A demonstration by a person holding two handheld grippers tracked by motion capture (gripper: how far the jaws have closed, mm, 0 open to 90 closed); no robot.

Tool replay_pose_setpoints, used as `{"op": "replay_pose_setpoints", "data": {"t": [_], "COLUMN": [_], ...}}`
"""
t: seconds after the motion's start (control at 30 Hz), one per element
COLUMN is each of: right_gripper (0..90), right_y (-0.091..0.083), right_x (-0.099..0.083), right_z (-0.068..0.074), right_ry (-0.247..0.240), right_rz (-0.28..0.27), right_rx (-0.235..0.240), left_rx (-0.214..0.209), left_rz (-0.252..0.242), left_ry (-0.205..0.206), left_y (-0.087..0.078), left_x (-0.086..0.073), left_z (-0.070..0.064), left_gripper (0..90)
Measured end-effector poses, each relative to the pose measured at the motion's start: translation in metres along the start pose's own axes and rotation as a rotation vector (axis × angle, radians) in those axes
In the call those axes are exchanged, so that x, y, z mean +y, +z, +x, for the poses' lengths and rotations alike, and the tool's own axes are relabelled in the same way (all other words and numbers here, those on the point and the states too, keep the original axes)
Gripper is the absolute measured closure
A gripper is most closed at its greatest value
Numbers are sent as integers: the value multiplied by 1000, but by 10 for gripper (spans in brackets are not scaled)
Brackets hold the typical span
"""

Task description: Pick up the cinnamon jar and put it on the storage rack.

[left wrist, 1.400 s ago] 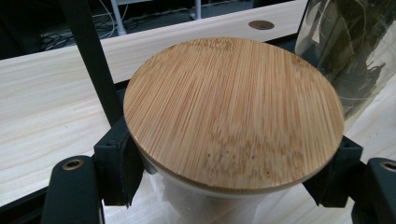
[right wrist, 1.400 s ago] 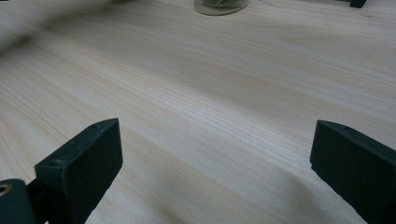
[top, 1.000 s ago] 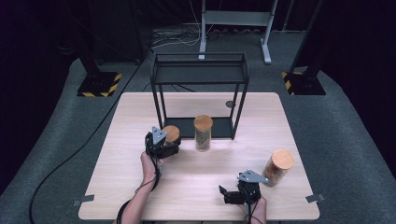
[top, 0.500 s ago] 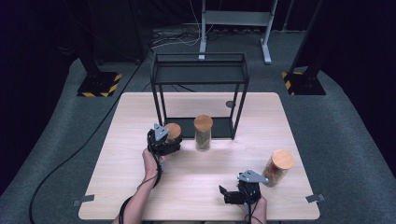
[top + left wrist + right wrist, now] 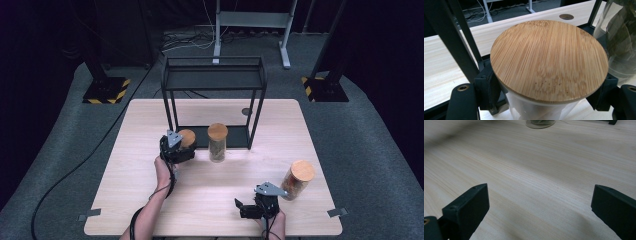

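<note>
Altogether three cork-lidded jars: one (image 5: 549,60) pinched by left gripper (image 5: 176,148), right gripper (image 5: 257,202) jaws spread.

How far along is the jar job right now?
In hand: the left gripper is clamped on a jar beside the black rack. Nothing sits on the rack's top shelf. Left: the middle jar and right jar stand untouched; the right gripper is open.

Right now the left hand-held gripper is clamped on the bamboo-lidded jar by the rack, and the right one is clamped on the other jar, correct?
Not quite. The right hand-held gripper holds nothing: in the right gripper view its jaws stand wide apart over bare table. The left hand-held gripper does clamp the bamboo-lidded jar by the rack.
</note>
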State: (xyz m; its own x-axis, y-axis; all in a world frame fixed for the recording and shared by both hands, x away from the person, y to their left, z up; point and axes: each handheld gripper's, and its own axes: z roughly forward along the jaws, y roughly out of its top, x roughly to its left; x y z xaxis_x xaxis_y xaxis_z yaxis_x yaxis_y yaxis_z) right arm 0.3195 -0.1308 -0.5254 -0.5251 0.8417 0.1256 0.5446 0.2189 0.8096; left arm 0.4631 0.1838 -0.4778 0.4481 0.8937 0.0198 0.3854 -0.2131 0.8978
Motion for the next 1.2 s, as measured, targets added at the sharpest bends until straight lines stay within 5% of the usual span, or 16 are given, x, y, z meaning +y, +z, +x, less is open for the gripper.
{"op": "replay_pose_setpoints", "data": {"t": [1.2], "right_gripper": [11], "right_y": [0], "right_x": [0], "right_z": [0], "right_ry": [-2], "right_rz": [2], "right_rx": [0], "left_rx": [-3], "left_rz": [29], "left_ry": [-12], "left_y": [30], "left_x": [11], "left_z": [2], "left_gripper": [253]}}
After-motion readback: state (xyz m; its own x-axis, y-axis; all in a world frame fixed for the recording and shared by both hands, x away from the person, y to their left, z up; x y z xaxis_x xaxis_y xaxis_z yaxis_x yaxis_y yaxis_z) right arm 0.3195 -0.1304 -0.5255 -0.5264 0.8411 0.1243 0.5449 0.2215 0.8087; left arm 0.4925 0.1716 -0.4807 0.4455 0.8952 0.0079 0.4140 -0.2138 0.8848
